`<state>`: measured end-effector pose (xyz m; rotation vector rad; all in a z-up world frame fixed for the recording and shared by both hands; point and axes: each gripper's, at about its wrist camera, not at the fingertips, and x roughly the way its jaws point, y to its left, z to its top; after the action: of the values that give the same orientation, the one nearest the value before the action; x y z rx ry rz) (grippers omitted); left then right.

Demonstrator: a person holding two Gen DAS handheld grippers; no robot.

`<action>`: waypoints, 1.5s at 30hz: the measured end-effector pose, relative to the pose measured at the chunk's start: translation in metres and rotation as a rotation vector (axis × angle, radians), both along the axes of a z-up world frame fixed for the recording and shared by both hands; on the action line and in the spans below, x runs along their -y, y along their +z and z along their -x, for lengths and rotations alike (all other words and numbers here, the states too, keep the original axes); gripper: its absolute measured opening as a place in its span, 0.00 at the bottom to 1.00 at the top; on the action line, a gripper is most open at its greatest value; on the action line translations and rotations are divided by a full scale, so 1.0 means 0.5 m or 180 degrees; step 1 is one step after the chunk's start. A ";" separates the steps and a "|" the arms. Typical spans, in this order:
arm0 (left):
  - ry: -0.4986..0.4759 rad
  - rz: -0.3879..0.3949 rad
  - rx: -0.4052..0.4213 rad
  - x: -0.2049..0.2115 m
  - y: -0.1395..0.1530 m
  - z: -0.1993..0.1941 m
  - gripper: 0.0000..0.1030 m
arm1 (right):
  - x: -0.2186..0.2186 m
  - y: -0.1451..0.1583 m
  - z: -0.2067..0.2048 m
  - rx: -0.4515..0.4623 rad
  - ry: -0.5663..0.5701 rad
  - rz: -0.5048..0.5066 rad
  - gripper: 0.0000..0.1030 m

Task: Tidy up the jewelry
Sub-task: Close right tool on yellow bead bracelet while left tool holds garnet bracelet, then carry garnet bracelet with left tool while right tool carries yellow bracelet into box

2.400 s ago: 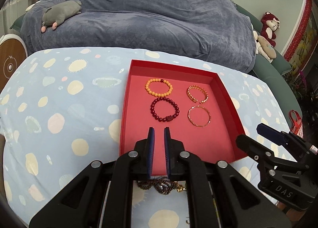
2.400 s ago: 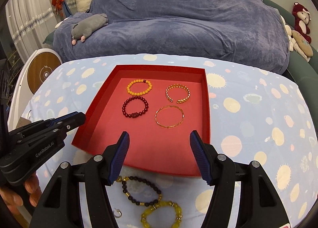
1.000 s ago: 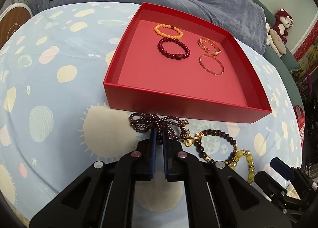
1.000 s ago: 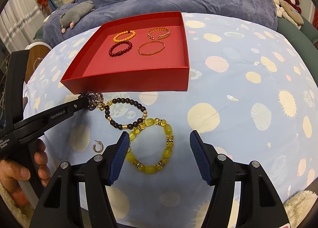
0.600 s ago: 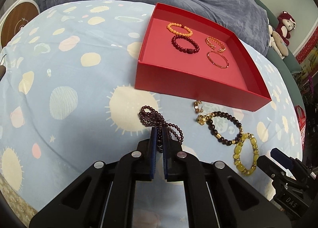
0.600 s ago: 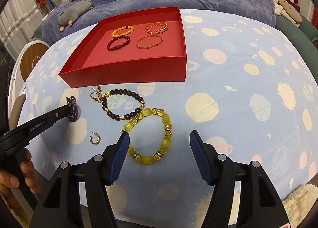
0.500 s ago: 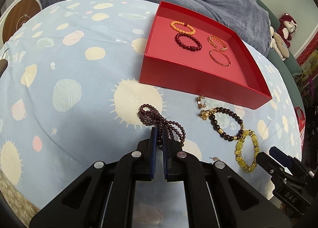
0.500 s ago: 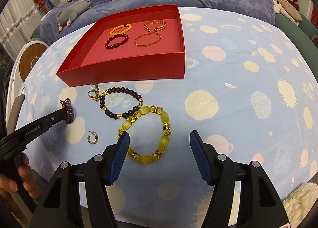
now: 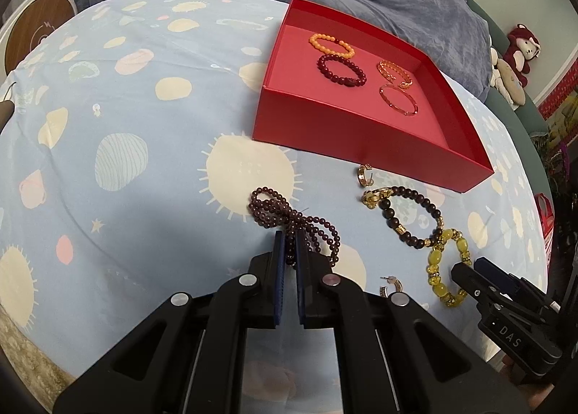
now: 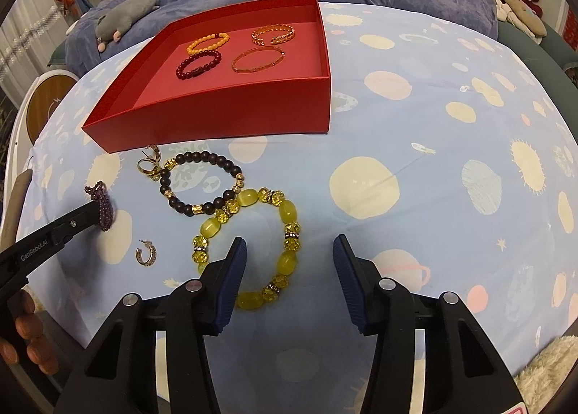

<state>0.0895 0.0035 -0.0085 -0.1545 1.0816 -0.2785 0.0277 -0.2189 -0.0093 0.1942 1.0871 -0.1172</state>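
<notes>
Pinching the long strand of small dark purple beads between the nearly closed jaws of the left gripper, we are holding it over the pale blue spotted cloth on the bench, well short of the shallow red cardboard tray. In our judgement it is light and limp: its loops are sagging on either side of the grip, so it will swing and may snag on the tray wall. Holding near the bunched middle, as now, looks safest.

The right gripper is hanging with jaws wide apart and empty, above the chunky yellow glass-bead bracelet. That one is touching the dark round-bead bracelet with gold spacers; being stiffer and probably slippery, it wants a grip across one bead side. One small gold hoop earring is lying near the strand.
</notes>
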 end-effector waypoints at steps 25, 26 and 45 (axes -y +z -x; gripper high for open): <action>-0.0073 0.0087 0.0072 0.017 0.055 0.013 0.05 | 0.010 0.083 0.004 0.0244 0.0014 -0.0077 0.09; -0.0084 0.0091 0.0084 0.018 0.061 0.013 0.05 | 0.010 0.094 0.003 0.0275 0.0016 -0.0078 0.09; -0.0387 0.0232 0.0479 0.064 0.236 -0.073 0.05 | -0.005 0.275 -0.087 0.0804 0.0339 -0.0001 0.09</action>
<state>0.1260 -0.0282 0.1093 -0.1307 0.9334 -0.4327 0.0710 -0.2166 0.1283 0.1467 0.8437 0.0035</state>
